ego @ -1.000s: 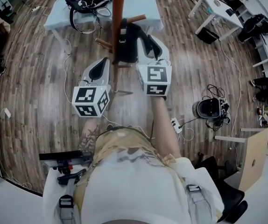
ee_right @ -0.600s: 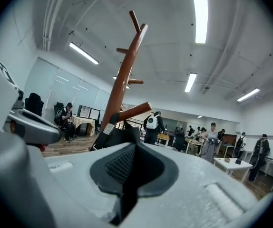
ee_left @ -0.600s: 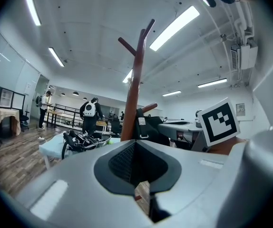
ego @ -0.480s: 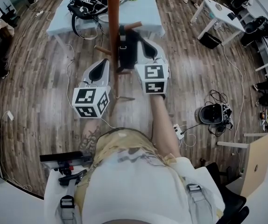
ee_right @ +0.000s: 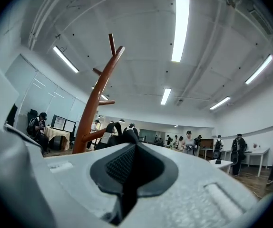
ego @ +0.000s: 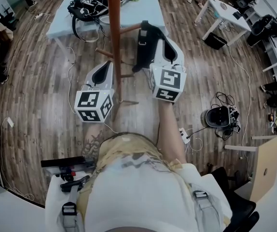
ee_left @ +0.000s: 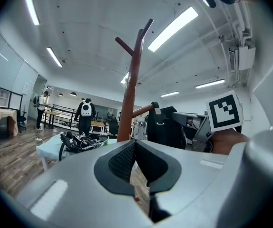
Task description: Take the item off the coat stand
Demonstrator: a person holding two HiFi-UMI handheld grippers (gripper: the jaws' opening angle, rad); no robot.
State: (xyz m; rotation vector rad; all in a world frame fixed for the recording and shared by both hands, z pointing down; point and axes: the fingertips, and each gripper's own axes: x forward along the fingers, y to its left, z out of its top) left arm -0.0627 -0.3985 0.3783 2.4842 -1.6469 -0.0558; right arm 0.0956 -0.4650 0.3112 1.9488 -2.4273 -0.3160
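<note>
A brown wooden coat stand (ego: 114, 33) rises in front of me. A black bag (ego: 145, 45) hangs by its strap at the outer end of one side peg (ego: 129, 29). My right gripper (ego: 155, 38) is shut on the bag, whose black fabric (ee_right: 122, 131) bunches up at the jaw tips in the right gripper view. The stand's pole (ee_right: 91, 113) leans to the left there. My left gripper (ego: 107, 64) sits left of the pole, lower down, shut and empty. In its own view the left gripper (ee_left: 135, 144) faces the pole (ee_left: 129, 103), with the bag (ee_left: 164, 127) to the right.
A light blue table (ego: 61, 21) with black straps and gear stands behind the stand. White desks (ego: 225, 8) are at the far right. Cables and a round device (ego: 218, 112) lie on the wood floor, near a cardboard box (ego: 261, 163). People stand in the background.
The right gripper has shut on the black bag and drawn it right along the peg, away from the pole. The left gripper has stayed put.
</note>
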